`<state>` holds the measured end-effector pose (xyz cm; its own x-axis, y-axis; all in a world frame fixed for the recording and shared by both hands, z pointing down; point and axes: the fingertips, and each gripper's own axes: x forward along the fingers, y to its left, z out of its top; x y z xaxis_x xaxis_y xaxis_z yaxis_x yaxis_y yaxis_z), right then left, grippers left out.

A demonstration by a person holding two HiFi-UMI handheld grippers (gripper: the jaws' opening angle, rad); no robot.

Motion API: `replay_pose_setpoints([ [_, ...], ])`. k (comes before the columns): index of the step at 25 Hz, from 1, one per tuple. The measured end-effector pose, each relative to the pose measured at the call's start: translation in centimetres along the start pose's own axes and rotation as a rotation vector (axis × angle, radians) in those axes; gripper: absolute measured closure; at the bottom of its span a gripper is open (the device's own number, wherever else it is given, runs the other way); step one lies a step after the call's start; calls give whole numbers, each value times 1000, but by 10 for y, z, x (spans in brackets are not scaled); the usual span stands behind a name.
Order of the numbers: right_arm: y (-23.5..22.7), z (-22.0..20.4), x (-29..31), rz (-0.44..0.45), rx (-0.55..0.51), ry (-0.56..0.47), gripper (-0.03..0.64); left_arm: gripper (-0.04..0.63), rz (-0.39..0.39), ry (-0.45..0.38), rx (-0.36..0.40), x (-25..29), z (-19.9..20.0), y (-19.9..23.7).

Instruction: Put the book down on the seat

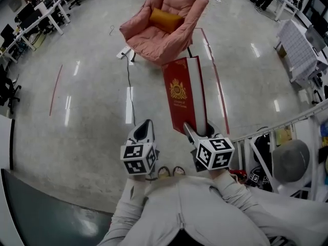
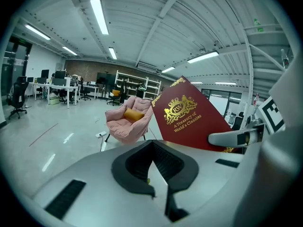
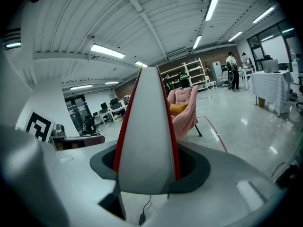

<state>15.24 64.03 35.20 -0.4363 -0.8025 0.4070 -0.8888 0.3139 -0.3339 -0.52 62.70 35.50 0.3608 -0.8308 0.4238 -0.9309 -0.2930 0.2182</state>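
Right tongs: you are clamping the right gripper (image 1: 200,132) on the near end of the book (image 1: 182,94). One jaw is pressing on each red cover, and the white page edge is facing that gripper's camera.
Left tongs: you are holding the left gripper (image 1: 144,128) with its jaws together and nothing between them. It is hanging just beside the right one and is not touching the book.
Book: you are carrying it in the air above the floor (image 1: 87,117), with its length stretching away from you and its far end pointing at the armchair (image 1: 164,35). The gold crest on the front cover is showing towards your left. It is not resting on the seat.
Armchair: the pink chair is standing ahead of you, apart from the grippers, and an orange cushion (image 1: 165,19) is leaning against its backrest.
Floor: a black cable (image 1: 129,86) is running from a white power strip (image 1: 124,53) beside the chair towards you. A red tape line (image 1: 56,88) is lying well off to the left.
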Motion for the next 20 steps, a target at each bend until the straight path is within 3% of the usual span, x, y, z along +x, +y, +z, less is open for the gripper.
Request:
replay_pose_setpoints([
  [9, -19, -1, 11, 17, 11, 12, 382, 591, 42, -2, 30, 14, -4, 0],
  [20, -33, 21, 78, -2, 24, 35, 382, 591, 45, -13, 11, 72, 31, 49],
])
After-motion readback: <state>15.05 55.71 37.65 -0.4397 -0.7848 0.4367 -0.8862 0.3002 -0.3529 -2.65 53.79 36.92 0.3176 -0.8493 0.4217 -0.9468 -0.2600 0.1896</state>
